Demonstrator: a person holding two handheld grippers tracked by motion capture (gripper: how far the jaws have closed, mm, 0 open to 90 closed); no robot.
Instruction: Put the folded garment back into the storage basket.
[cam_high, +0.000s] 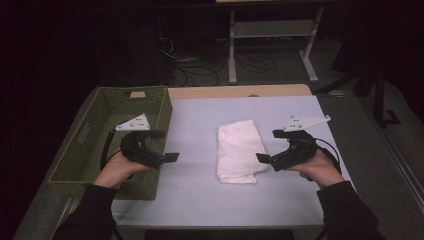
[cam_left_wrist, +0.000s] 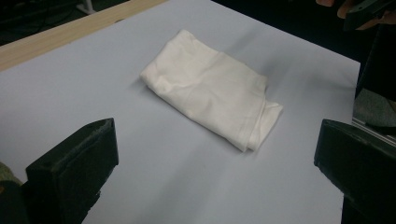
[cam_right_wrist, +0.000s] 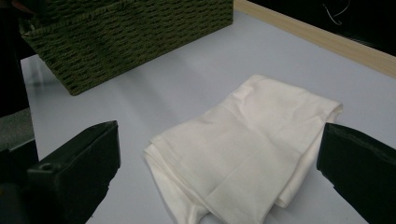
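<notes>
Folded white cloth (cam_high: 238, 151) lies flat mid-frame on the desk (cam_high: 200, 195), untouched. Right tool (cam_high: 268, 145) spread wide just beside its right edge, probably lining up a grab. Left tool (cam_high: 165, 145) spread, idle by the green basket (cam_high: 80, 150) at left, likely the drop spot.

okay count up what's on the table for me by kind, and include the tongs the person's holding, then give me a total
Folded white cloth: 1
Green woven basket: 1
Handheld tongs: 2, the left tongs over the basket's right edge and the right tongs beside the cloth, both with jaws apart and nothing between them
Total: 4
</notes>
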